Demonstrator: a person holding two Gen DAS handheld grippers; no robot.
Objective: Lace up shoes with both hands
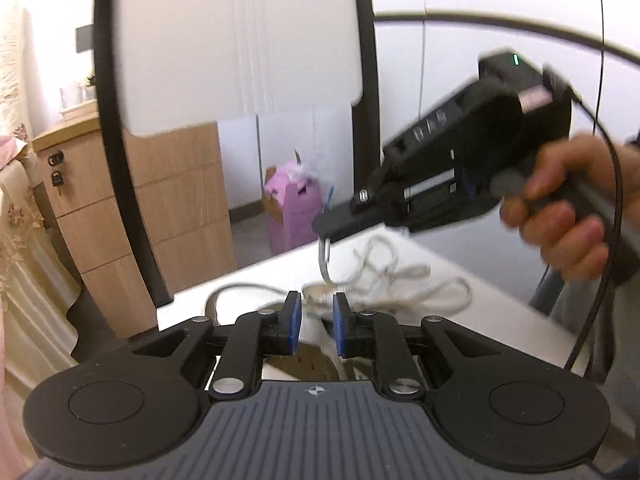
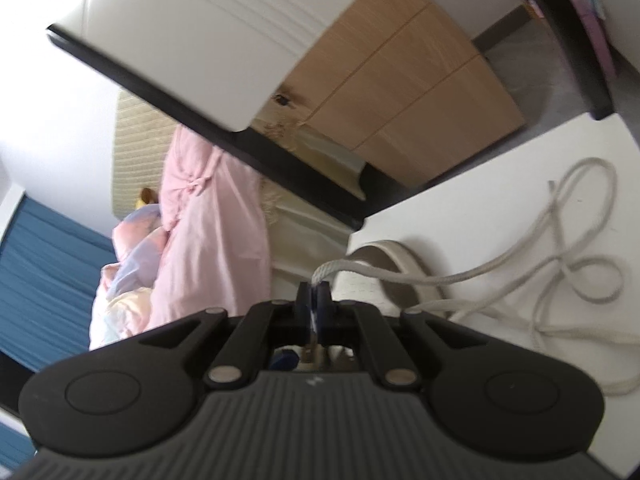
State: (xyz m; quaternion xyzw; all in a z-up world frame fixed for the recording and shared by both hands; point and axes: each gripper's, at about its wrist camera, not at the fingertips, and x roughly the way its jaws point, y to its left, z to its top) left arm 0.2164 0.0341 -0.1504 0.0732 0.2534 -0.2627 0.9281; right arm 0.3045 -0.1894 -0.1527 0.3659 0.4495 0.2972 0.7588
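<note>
The shoe (image 2: 394, 268), a pale one, sits at the near corner of the white worktop (image 2: 472, 184), with its cream lace (image 2: 560, 248) sprawled in loose loops across the surface beside it. The right gripper (image 2: 314, 300) has its jaws pinched together on one end of that lace, which runs out from between the blue pads and back down toward the shoe. From the other side, the same gripper (image 1: 326, 232) hangs over the shoe, held by the person's right hand (image 1: 560, 216), a short bit of lace dangling from its tip. The left gripper (image 1: 316, 320) hovers low just in front of the shoe, jaws parted by a narrow gap and nothing pressed between its blue pads (image 1: 295, 322); the view there is blurred. Beyond the worktop stand a wooden drawer cabinet (image 1: 168, 200) and a pink box (image 1: 294, 208) on the floor, and pink bedding (image 2: 208, 216) lies on a bed off to the side.
</note>
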